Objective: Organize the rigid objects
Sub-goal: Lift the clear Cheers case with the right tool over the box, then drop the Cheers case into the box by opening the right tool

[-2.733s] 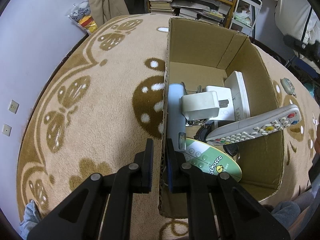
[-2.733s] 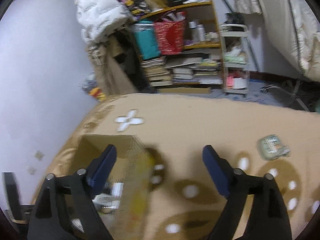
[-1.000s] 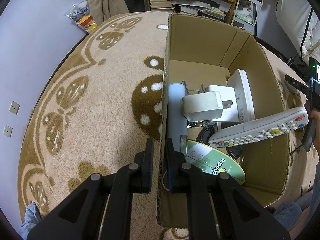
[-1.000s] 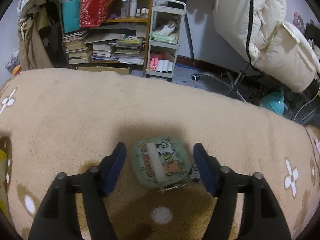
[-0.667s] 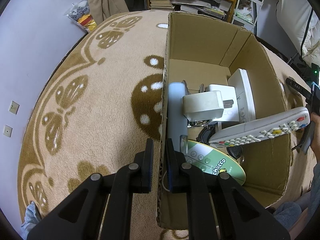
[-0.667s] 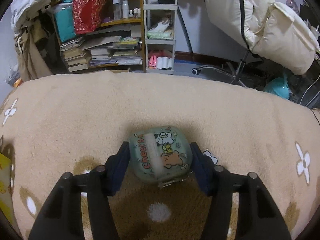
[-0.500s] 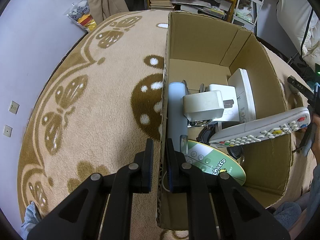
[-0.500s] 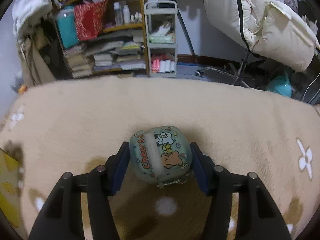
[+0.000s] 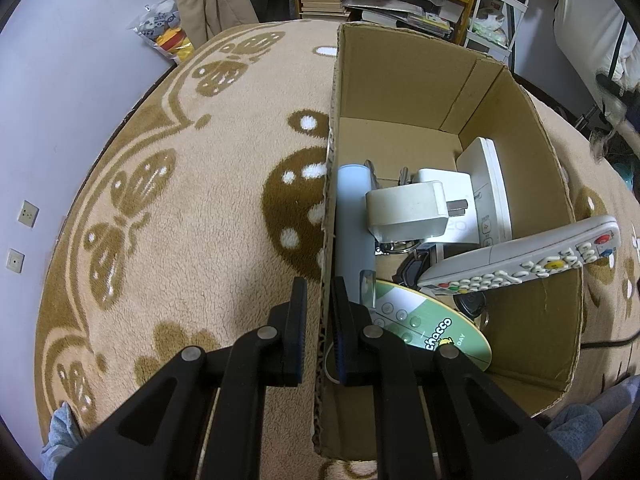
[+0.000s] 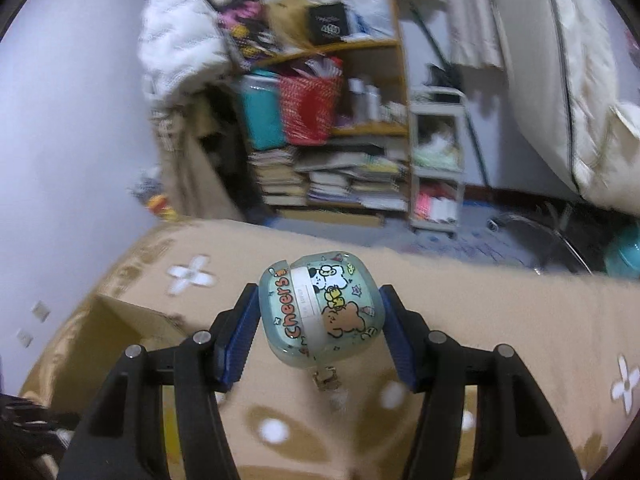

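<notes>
An open cardboard box point(image 9: 404, 80) stands on the patterned rug. Inside lie a white remote point(image 9: 524, 258), a white plug adapter point(image 9: 406, 210), a white flat device point(image 9: 486, 184), a grey tube point(image 9: 354, 216) and a green oval card point(image 9: 432, 332). My left gripper point(image 9: 318, 300) is shut on the box's left wall point(image 9: 330, 184), one finger inside and one outside. My right gripper point(image 10: 318, 312) is shut on a pale green earbud case point(image 10: 320, 304) with cartoon stickers and the word "Cheers", lifted off the rug. The box point(image 10: 132, 340) shows at lower left in the right wrist view.
A bookshelf point(image 10: 340, 128) with books, a teal bag and a red basket stands beyond the rug, beside a white cart point(image 10: 438, 168). White bedding point(image 10: 580, 80) hangs at right. A wall point(image 9: 80, 60) runs along the left.
My right gripper closed on the earbud case, lifted it off the rug and swung left toward the box. The left gripper kept its hold on the box wall.
</notes>
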Tool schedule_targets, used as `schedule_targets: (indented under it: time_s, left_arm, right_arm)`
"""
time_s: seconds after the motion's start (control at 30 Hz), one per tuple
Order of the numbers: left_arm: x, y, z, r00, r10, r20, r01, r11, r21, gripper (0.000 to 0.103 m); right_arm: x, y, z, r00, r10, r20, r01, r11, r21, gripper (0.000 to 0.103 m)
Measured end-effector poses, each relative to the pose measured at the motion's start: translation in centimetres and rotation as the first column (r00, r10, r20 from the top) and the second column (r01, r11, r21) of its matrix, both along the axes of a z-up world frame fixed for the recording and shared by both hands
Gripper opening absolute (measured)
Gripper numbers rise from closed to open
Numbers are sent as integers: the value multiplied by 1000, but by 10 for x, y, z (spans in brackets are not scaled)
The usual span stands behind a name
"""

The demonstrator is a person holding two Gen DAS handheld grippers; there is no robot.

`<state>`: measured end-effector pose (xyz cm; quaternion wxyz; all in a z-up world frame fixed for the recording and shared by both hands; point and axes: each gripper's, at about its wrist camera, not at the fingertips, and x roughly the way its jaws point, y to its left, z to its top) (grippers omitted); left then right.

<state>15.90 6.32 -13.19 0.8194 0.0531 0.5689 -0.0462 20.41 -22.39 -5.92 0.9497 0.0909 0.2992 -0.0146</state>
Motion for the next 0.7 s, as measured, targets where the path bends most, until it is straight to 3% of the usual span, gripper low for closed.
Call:
schedule_targets:
  time_s: [0.33, 0.7]
  left_arm:
    - [1, 3, -1, 1000, 5, -3, -5, 1000, -8, 12]
    - [1, 6, -3, 1000, 8, -5, -9, 1000, -28, 12]
  right_arm:
    - [6, 87, 37, 979, 199, 52, -199, 980, -3, 63]
    - [13, 139, 23, 949, 315, -4, -314, 948, 49, 63]
